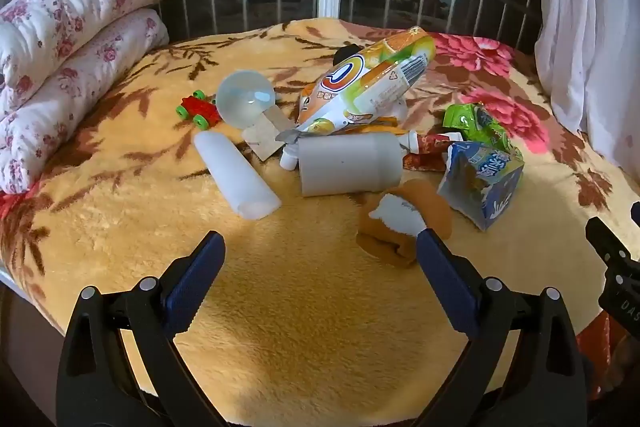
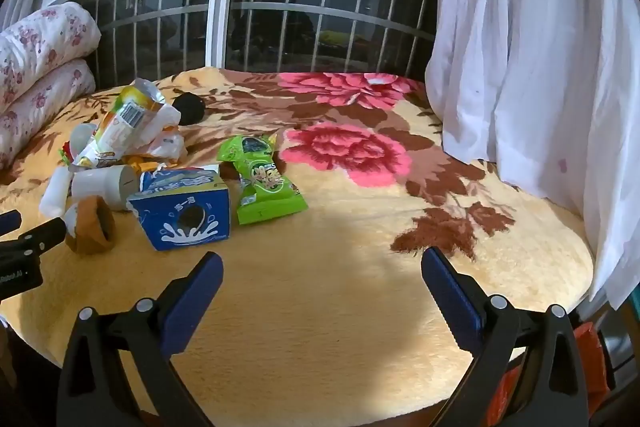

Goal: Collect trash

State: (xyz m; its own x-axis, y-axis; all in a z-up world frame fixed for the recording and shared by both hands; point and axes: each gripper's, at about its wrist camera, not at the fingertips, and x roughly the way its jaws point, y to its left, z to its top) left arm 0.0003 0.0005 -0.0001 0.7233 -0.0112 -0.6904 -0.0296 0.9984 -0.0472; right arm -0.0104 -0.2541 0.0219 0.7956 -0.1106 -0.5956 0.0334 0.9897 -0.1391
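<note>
My left gripper [image 1: 320, 247] & right gripper [image 2: 322, 267] both spread wide, nothing held, above the blanket [image 2: 320, 307]. Trash pile ahead: blue carton [image 2: 182, 213] beside green wrapper [image 2: 266, 183], white bottle [image 1: 348, 163] w/ orange snack bag [image 1: 368, 83] on top.

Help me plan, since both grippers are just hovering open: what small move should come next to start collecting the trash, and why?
Probably ease the right gripper forward and left toward the blue carton. Its jaws stand wide open and hold nothing, and the carton is the nearest piece of trash on the blanket, with open space in front of it.
</note>
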